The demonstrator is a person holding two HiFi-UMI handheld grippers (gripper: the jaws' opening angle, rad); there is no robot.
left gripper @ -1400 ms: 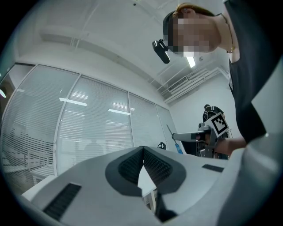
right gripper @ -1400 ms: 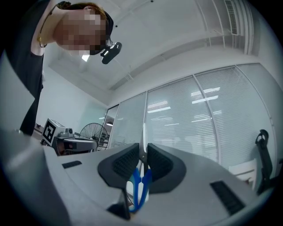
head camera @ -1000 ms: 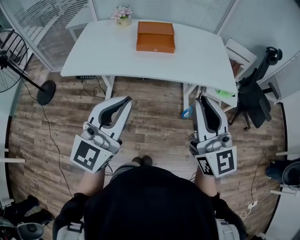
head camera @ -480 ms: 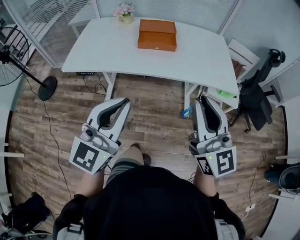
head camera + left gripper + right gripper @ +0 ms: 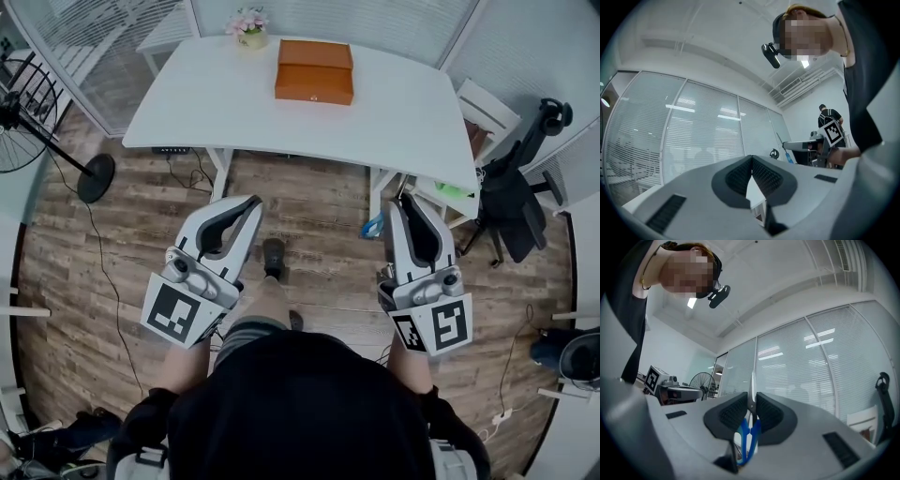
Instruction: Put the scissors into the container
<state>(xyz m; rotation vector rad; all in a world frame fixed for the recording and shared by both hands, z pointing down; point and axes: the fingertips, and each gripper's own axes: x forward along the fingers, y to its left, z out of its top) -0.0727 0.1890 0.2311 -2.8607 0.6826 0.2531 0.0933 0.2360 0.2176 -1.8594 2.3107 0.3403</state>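
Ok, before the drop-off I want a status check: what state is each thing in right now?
Scissors: blades closed, clamped between the right jaws.
Right gripper: shut on scissors.
Left gripper: shut, empty.
Container: lid closed, on the table.

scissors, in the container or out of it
Out. The scissors are clamped in the jaws of the right gripper, while the orange container sits apart on the white table.

Two tongs (image 5: 249,201) (image 5: 409,200), one pair of scissors (image 5: 745,434), one orange box (image 5: 314,70), one white table (image 5: 216,103), one flowerpot (image 5: 247,28)
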